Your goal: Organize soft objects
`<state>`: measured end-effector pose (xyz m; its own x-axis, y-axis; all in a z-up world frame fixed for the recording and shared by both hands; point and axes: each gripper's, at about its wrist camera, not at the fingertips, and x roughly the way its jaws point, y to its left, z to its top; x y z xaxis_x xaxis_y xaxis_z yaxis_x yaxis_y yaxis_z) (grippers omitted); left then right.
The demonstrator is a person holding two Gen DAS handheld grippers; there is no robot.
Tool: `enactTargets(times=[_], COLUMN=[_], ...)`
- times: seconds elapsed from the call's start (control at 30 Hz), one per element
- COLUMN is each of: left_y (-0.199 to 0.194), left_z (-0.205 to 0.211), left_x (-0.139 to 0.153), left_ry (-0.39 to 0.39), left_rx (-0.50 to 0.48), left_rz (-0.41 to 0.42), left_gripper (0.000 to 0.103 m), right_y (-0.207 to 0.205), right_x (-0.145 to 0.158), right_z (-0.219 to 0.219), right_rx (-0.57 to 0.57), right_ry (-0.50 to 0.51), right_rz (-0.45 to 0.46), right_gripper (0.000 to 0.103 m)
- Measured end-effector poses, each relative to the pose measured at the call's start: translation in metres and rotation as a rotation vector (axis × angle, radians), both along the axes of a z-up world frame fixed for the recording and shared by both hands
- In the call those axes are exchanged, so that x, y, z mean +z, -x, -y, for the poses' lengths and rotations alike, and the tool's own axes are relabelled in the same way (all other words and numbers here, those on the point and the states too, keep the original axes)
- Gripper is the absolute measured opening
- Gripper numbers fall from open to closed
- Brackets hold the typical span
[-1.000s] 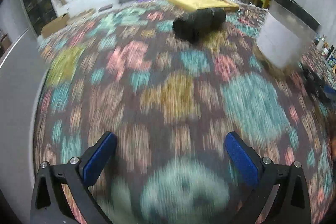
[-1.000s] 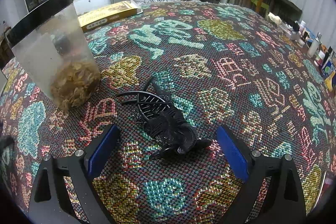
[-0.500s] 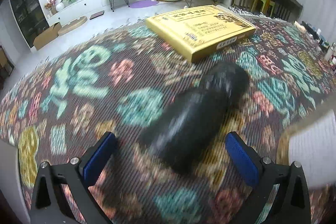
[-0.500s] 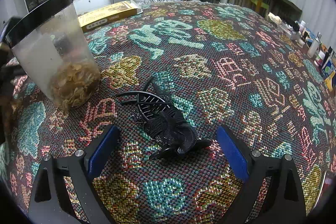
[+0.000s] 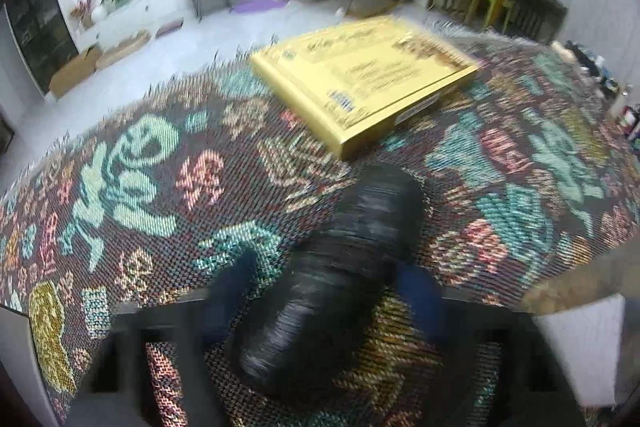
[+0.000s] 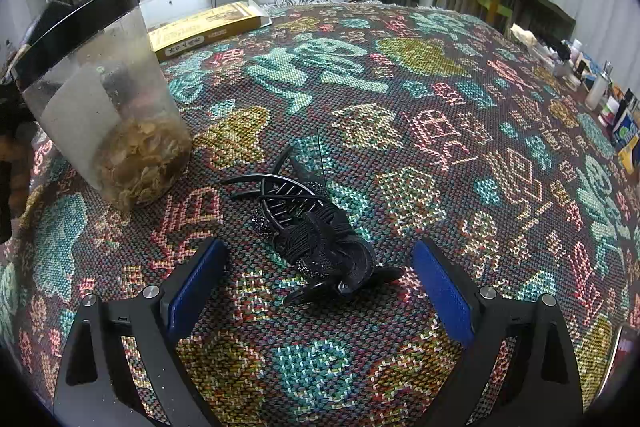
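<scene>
A black, ribbed, soft cylindrical roll (image 5: 340, 279) lies between the blurred left tool (image 5: 320, 291), grip unclear; the wide-open, empty right tool (image 6: 320, 291) flanks a black fabric hair clip (image 6: 316, 235) mid-bench.

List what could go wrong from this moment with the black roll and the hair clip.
1. The left claw straddles the black roll near one end, in a blurred frame; an off-centre squeeze may let it pivot or slip.
2. The hair clip between the open right claw fingers has thin prongs that could snag the woven cloth.
3. The clear jar stands close by; a sideways swing could tip it.
</scene>
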<state>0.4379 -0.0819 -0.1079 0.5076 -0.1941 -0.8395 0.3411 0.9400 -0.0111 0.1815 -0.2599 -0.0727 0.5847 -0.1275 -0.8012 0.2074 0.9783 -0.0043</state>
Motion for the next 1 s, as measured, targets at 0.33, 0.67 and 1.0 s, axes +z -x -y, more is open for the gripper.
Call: enactTargets(times=[0.33, 0.67, 1.0], left_y=[0.084, 0.215, 0.233], left_z=[-0.037, -0.051, -0.042], left_x=[0.001, -0.004, -0.014], left_ry=[0.017, 0.076, 0.014], left_rx=[0.09, 0.136, 0.123], left_rz=[-0.054, -0.021, 0.047], left_gripper=[0.043, 0.084, 0.103], right_y=[-0.001, 0.0, -0.001], right_x=[0.0, 0.001, 0.0], right_z=[0.0, 0.0, 0.0], right_rx=[0.0, -0.001, -0.001], right_ry=[0.0, 0.001, 0.002], right_rz=[0.0, 0.001, 0.001], right_gripper=[0.096, 0.096, 0.096])
